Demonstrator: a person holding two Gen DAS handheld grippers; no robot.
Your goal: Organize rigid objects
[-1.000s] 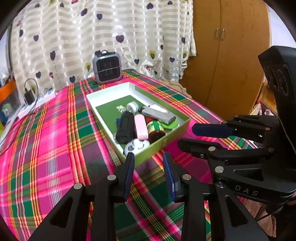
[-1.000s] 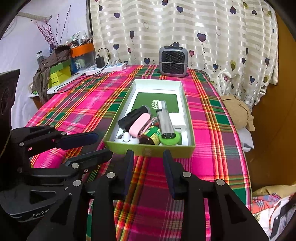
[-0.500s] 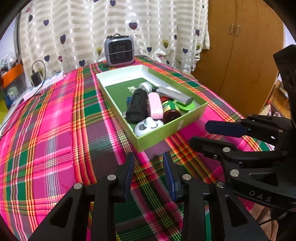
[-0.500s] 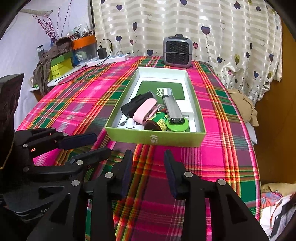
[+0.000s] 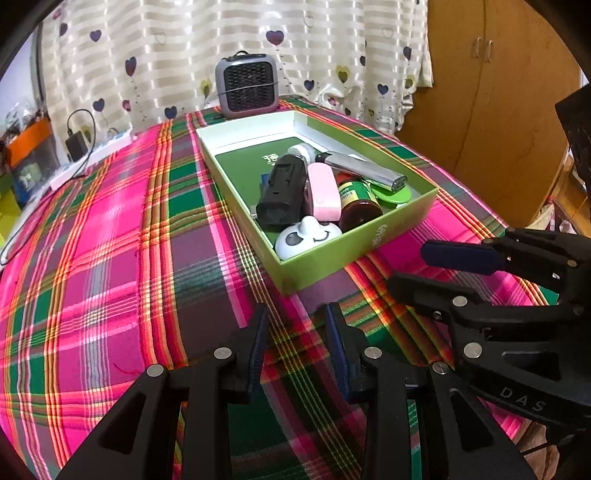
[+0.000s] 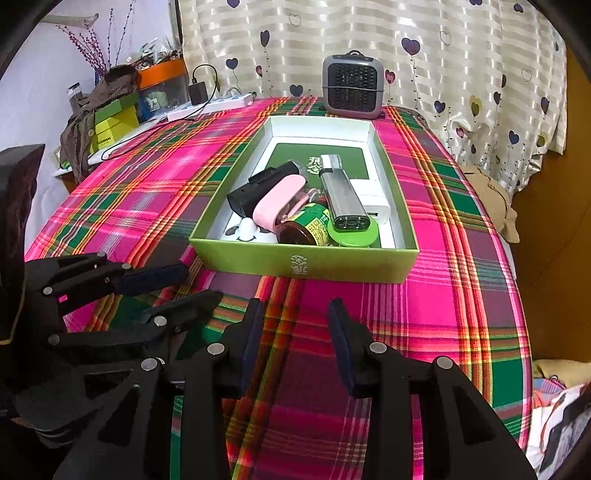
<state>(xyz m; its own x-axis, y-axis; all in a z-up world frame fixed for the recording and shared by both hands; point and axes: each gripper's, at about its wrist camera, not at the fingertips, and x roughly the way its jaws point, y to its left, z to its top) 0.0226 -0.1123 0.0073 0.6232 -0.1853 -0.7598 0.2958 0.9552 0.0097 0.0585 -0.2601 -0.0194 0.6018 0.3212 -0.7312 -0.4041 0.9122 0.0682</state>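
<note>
The small items, among them a black case (image 6: 258,184), pink case (image 6: 277,205), jar (image 6: 304,227) and silver lighter (image 6: 341,197), all lie piled inside the green box (image 6: 306,264). Left gripper (image 5: 295,332) and right gripper (image 6: 293,328) hover short of it, jaws parted, holding nothing. This fits either sorting completed or unloading pending.

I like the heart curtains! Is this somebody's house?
Probably yes, a room at home: heart-print curtains, a wooden wardrobe, and a table with a plaid cloth holding a small heater and a green box.
</note>
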